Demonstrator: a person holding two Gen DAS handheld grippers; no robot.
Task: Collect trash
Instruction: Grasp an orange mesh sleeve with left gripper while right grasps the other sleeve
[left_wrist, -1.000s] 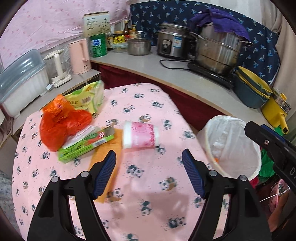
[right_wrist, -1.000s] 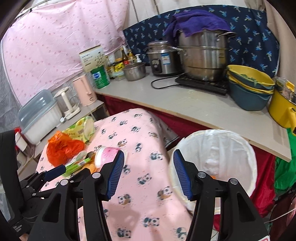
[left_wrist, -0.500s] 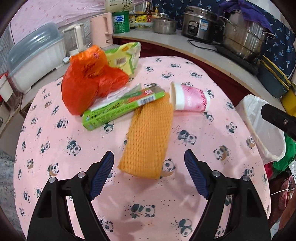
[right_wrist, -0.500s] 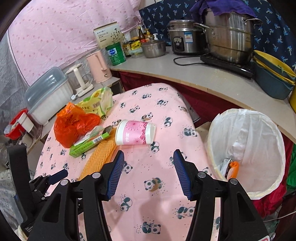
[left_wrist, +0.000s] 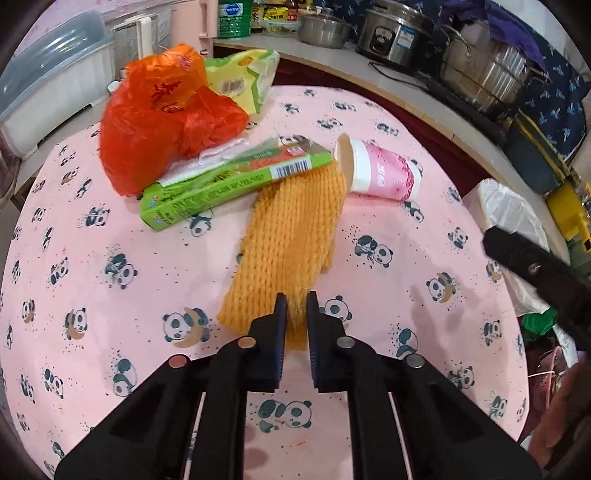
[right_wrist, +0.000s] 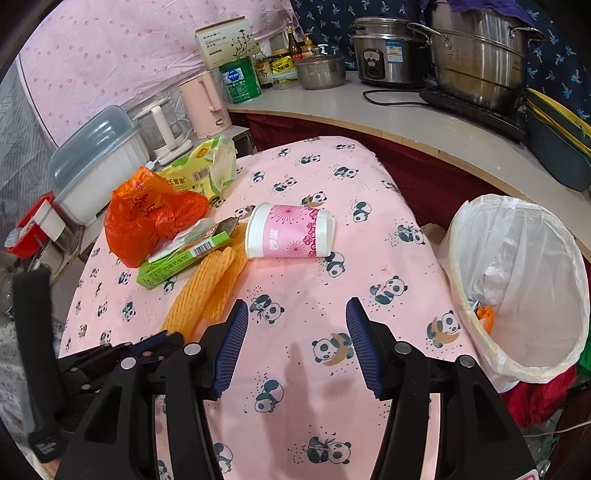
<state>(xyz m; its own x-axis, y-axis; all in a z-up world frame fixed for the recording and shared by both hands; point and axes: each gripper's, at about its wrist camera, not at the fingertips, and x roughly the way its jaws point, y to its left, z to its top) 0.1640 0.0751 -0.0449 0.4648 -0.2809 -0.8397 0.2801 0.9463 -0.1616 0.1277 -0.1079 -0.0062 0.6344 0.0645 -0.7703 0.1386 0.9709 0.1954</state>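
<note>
An orange foam net (left_wrist: 291, 236) lies on the pink panda tablecloth (left_wrist: 110, 295). My left gripper (left_wrist: 294, 306) is shut on its near end. In the right wrist view the orange foam net (right_wrist: 207, 288) shows left of centre. A green box (left_wrist: 229, 184) rests on its far end. A pink paper cup (left_wrist: 380, 171) lies on its side beside it, also seen in the right wrist view (right_wrist: 291, 230). An orange plastic bag (left_wrist: 159, 114) and a yellow-green packet (left_wrist: 243, 77) lie behind. My right gripper (right_wrist: 297, 332) is open and empty above the cloth.
A bin with a white liner (right_wrist: 524, 280) stands at the table's right edge, with some trash inside. Behind is a counter (right_wrist: 388, 114) with pots, a rice cooker, a pink kettle (right_wrist: 205, 105) and a plastic box (right_wrist: 96, 162).
My left gripper moved forward and down to the foam net and closed on its near end. My right gripper swung left, from the bin toward the table.
</note>
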